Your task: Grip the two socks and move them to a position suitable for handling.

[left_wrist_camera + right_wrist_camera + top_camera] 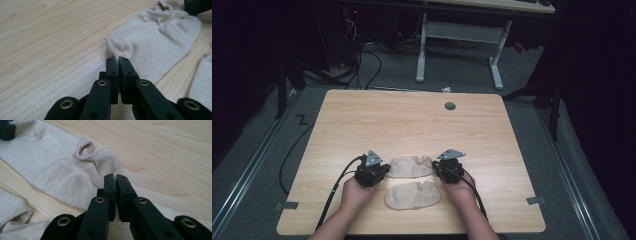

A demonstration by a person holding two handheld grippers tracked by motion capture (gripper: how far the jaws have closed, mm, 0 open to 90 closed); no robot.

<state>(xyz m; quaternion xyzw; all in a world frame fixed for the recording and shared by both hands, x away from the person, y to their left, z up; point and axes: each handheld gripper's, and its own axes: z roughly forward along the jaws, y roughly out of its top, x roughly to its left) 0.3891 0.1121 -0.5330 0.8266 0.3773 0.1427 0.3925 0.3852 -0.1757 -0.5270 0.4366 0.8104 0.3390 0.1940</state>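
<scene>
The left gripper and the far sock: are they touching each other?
Touching. In the left gripper view, the left gripper has its jaws closed on the edge of the far sock, with a sliver of fabric pinched between the tips.

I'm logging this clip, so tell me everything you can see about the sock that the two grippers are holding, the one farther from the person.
The far sock is a beige low-cut ankle sock of fine ribbed knit, lying flat on the wooden table with its length running left to right. Its opening is puckered toward the right end. The left gripper is shut on the toe end and the right gripper on the heel end. A matching near sock lies just beside it, closer to the person.
</scene>
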